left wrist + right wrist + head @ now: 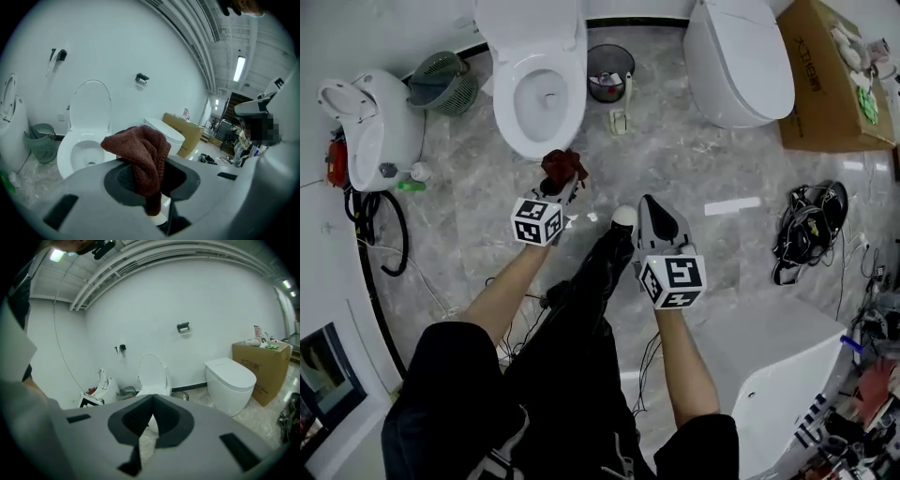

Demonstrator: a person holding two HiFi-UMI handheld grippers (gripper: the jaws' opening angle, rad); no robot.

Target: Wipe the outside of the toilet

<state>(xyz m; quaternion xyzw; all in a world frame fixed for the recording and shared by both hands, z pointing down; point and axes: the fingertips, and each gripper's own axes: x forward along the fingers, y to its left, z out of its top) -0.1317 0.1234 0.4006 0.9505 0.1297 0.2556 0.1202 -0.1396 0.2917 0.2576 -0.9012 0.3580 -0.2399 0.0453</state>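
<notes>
Head view puts the left gripper, jaws clamped on a dark red rag, just short of the open toilet at its 12 o'clock. Wiping looks not yet begun, so the rag must next meet the toilet's outer front. The right gripper view alone makes plain the right gripper: jaws pressed together, empty.

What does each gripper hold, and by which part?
The left gripper pinches the dark red cloth by a bunched fold; the right gripper is shut and holds nothing.
</notes>
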